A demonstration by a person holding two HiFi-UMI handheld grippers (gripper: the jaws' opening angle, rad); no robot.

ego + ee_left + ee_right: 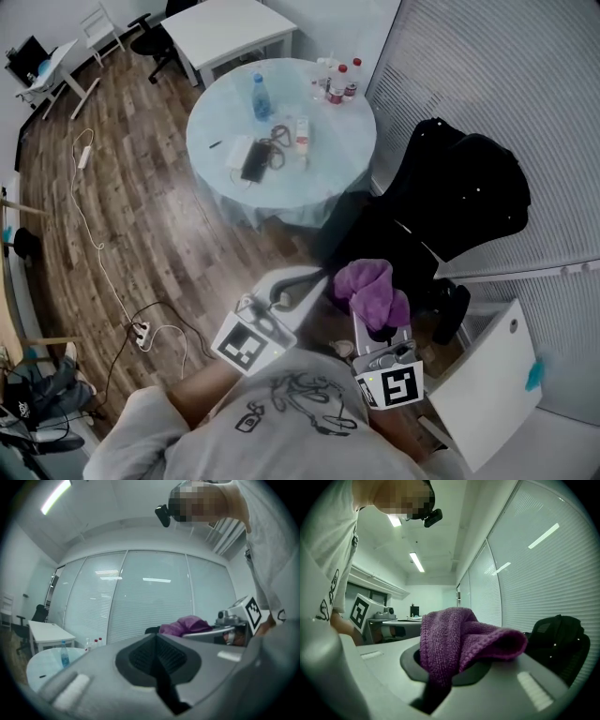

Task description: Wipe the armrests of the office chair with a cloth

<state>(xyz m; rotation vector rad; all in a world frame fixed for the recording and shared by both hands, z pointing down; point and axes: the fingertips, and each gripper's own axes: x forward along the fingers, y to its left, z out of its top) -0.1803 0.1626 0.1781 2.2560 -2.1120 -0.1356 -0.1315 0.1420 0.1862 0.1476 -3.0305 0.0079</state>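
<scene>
Purple cloth [368,289] is being gripped by the right gripper [373,323] in the head view. It is being held over the black office chair [459,187], near what is probably an armrest [452,311], likely so wiping can be started. The left gripper [274,302] is being held aside, apart from the chair. Bottle labels on the round worktop [220,122] are being shown too small to read.

In the left gripper view, its jaws are being held together with nothing between them.

In the right gripper view, the cloth is being pinched between the jaws, with folds being bunched above them. No wording is being shown, only square marker codes.
</scene>
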